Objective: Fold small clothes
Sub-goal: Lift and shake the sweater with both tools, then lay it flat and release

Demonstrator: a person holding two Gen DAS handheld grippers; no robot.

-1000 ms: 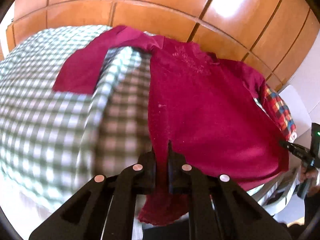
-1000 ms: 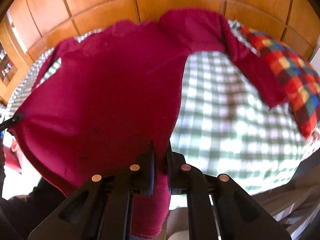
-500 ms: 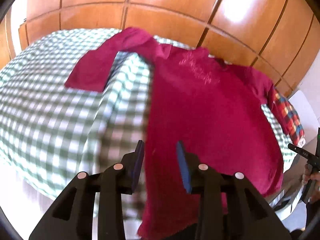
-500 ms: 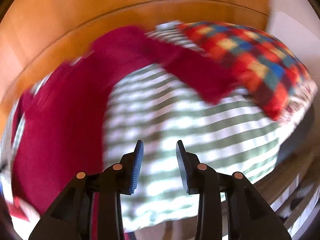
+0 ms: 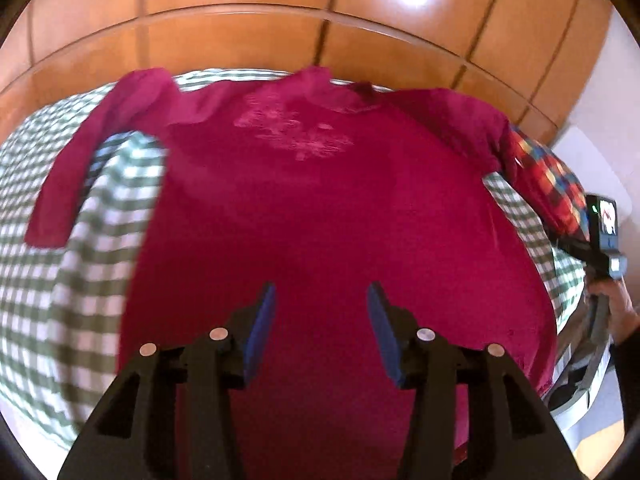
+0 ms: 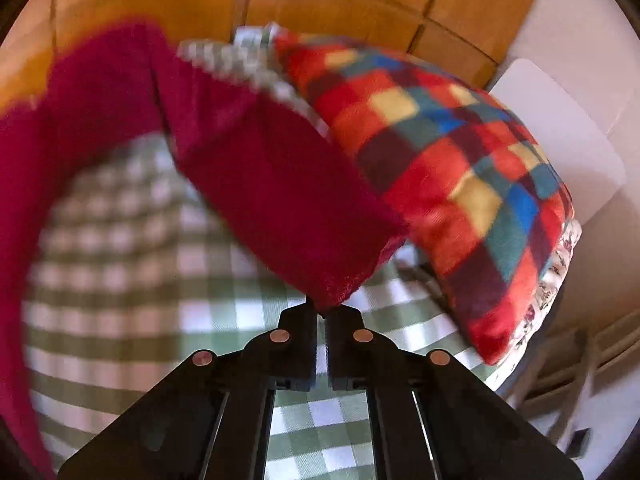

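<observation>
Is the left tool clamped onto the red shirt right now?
No, the left gripper has its jaws spread wide apart above the red shirt, holding nothing.

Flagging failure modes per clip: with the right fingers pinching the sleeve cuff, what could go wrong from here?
The right gripper holds only the cuff tip of the red shirt, so the sleeve may slip out. The sleeve lies against the plaid pillow and could drag it. The left gripper is open, leaving the body unpinned, so it may shift.
</observation>
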